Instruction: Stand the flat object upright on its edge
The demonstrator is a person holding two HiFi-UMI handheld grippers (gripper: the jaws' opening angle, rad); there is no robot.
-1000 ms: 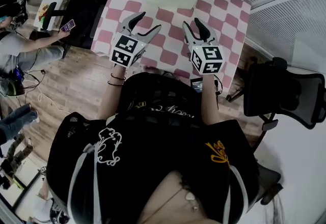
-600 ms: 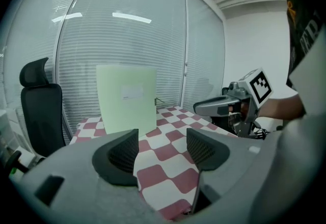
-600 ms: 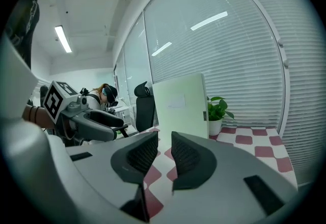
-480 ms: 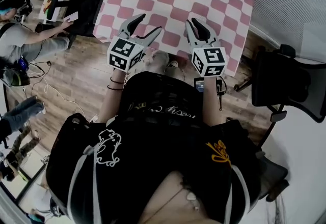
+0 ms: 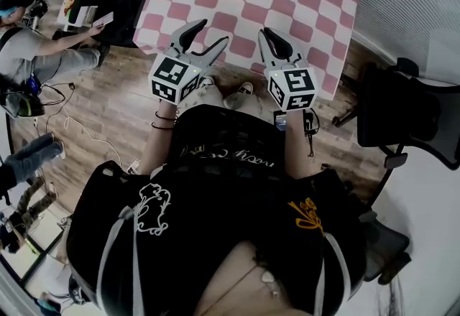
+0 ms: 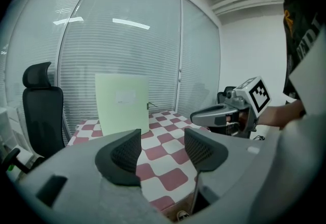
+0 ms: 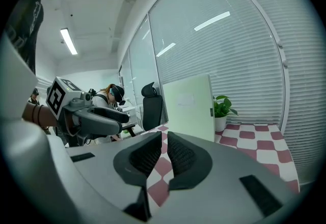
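1. While the left gripper (image 6: 162,142) has just narrowed a little, its fingers stay released, with nothing between them.
2. Right gripper (image 7: 163,156) has just clenched shut, empty.
3. Pale green board (image 6: 122,103) stands upright on the checkered table (image 6: 165,174), well beyond both fingertips.

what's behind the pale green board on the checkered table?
Behind the pale green flat board, a green potted plant in a white pot shows past its right edge in the right gripper view; slatted window blinds beyond. The rest is covered.
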